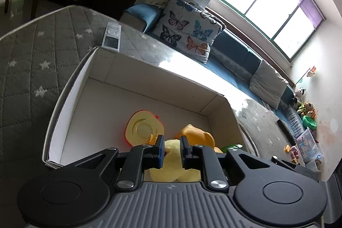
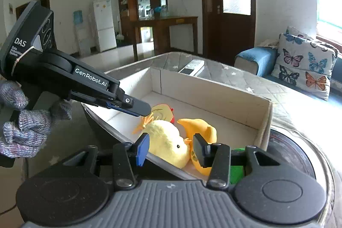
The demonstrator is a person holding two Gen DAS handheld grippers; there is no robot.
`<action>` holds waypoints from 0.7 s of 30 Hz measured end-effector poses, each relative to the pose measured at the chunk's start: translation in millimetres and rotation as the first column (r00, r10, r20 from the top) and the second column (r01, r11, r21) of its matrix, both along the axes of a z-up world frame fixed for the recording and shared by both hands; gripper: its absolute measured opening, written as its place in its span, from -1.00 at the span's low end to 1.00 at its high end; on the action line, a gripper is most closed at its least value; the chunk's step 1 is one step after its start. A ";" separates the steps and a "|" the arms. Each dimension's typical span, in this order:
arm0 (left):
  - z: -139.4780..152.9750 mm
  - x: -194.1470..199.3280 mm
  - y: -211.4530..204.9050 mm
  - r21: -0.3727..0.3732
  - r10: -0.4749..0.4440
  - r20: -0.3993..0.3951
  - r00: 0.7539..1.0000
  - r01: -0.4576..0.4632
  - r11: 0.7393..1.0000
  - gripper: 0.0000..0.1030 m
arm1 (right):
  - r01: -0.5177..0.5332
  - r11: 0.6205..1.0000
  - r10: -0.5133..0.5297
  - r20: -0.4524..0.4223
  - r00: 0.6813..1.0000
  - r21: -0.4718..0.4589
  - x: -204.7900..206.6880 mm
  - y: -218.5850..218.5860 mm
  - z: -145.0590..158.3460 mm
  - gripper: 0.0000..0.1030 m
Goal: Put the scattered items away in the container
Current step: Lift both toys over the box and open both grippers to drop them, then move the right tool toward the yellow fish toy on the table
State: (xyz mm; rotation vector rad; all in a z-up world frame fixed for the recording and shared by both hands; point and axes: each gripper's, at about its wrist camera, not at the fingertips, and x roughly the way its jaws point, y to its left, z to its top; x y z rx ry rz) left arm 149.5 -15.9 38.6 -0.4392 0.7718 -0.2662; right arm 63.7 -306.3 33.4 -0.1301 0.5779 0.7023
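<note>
One shallow white cardboard box [image 2: 213,99] sits on the grey quilted, star-printed table cover [image 1: 32,57], and inside it I count four toys bunched at the near end: one fluffy pale-yellow plush chick [image 2: 168,142] lying on its side, one smooth orange-yellow rubber duck [image 2: 203,127] just beside it, one flat round yellow plastic toy with a red rim [image 1: 143,128] behind them, and a single scrap of something bright green [image 2: 237,170] in the near corner, too hidden to identify. Two black two-finger grippers are at work. The left gripper [image 1: 172,152] hangs over the box with its fingers a narrow gap apart, the plush chick lying directly below and showing through that gap; from the right-hand camera its tip lies just above the chick's orange tuft, and I cannot tell whether it touches or pinches anything. The right gripper [image 2: 170,150] stands at the box's near wall with its jaws spread wide, the chick and duck seen between them but untouched. One white remote control [image 1: 111,36] lies on the cover just beyond the box's far corner. A gloved hand [image 2: 23,121] holds the left gripper's handle.
</note>
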 end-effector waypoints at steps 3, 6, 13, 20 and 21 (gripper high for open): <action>3.9 -5.5 -3.3 0.002 -0.011 0.010 1.000 0.011 1.000 -0.66 | 0.032 0.999 -0.032 0.020 0.999 -0.002 -14.3 -6.8 3.6 -0.03; 4.7 -12.4 -7.5 0.004 -0.021 0.012 1.000 0.021 1.000 -0.63 | 0.062 0.998 -0.061 0.028 0.998 -0.014 -27.0 -11.2 4.4 -0.03; 2.8 -29.7 -18.2 0.019 -0.044 0.008 0.999 0.044 0.999 -0.60 | 0.133 0.990 -0.132 0.033 0.991 -0.042 -46.9 -13.4 -1.7 0.07; 2.7 -48.4 -23.5 0.038 -0.053 0.025 0.998 0.052 0.998 -0.56 | 0.190 0.981 -0.189 0.036 0.981 -0.045 -66.7 -17.5 -8.3 0.07; 2.3 -50.7 -24.4 0.039 -0.055 0.024 0.998 0.054 0.998 -0.56 | 0.202 0.978 -0.200 0.036 0.979 -0.047 -69.4 -18.5 -10.1 0.07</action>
